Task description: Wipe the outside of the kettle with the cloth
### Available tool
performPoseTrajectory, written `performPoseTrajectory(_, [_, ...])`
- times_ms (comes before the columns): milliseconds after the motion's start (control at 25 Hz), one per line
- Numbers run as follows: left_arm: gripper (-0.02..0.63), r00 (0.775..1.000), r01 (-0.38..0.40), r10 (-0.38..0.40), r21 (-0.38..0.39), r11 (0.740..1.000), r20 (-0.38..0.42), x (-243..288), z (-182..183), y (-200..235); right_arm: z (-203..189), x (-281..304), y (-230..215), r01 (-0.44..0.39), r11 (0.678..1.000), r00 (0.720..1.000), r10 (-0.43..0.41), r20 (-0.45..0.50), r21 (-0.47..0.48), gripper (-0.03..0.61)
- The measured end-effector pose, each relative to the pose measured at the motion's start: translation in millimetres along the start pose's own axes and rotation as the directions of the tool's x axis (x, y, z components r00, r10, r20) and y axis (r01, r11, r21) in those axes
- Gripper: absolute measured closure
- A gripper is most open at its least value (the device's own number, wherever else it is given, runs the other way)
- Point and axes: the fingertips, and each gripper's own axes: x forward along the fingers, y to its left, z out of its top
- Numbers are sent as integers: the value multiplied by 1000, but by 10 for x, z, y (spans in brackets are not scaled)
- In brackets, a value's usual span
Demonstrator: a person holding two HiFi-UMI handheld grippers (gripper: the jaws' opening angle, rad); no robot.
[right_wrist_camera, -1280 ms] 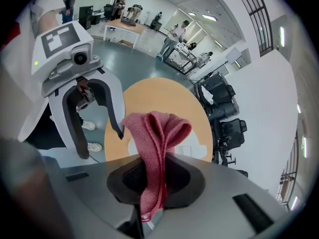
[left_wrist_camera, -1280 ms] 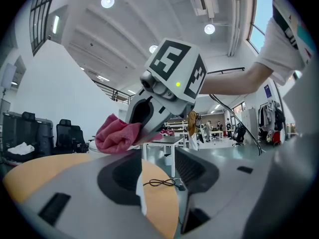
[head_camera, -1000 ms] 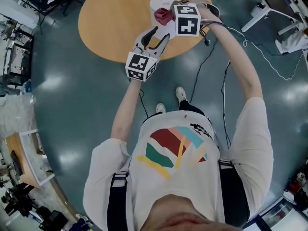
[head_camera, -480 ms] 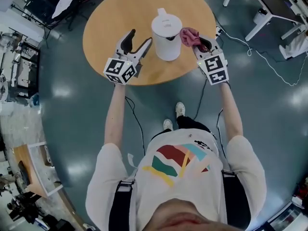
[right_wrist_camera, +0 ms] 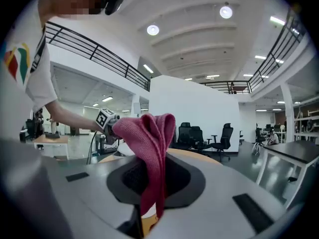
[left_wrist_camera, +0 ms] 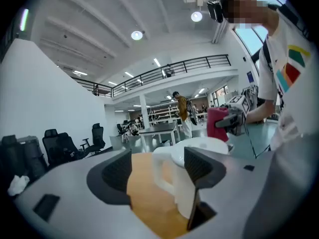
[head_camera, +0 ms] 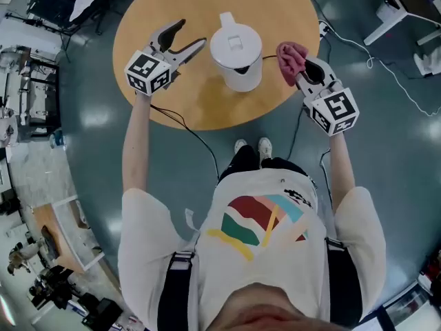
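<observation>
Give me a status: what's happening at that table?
Left gripper jaws opening, nothing between. Right gripper shut on cloth. Kettle upright on table, nothing blocking.

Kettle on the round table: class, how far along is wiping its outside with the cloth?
Done: the pink cloth is clamped in the right gripper. In hand: neither gripper touches the white kettle; the cloth is off to its right, the left gripper, jaws opening with nothing between them, at its left. Left: bring cloth to kettle; whether any wiping has happened does not show.
</observation>
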Motion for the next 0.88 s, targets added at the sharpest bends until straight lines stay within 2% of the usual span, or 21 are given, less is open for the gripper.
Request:
performPoseTrajectory(160, [258,997,29,-20,119,992,-78,361,-283,321,-105,147,-53,33,999,999,-32,-41,17,531])
performPoseTrajectory(320, [258,981,150,-120,207,967,-151,801,-617,539,-317,296,-74,96,995,988,-93,-125,23,531])
performPoseTrajectory(440, [258,963,264,-247,180,948,-111,1023,-690,494,-353,350,-150,159,987,976,-153,-154,29,531])
performPoseTrajectory(520, [258,942,333,-321,156,930,-95,1128,-756,378,-394,357,-200,183,983,972,-176,-157,33,532])
performPoseTrajectory(680, [258,885,464,-457,93,881,-87,1339,-845,19,-462,226,-266,221,975,960,-214,-178,19,531])
performPoseTrajectory(760, [275,860,509,-505,67,858,-74,1405,-786,-11,-395,272,-354,237,971,955,-229,-190,20,531])
performPoseTrajectory(840, [396,844,536,-531,58,842,-81,1448,-731,9,-306,335,-458,247,969,951,-237,-197,25,532])
performPoseTrajectory(880, [420,844,534,-529,62,843,-87,1467,-714,20,-284,358,-506,247,969,951,-237,-199,27,531])
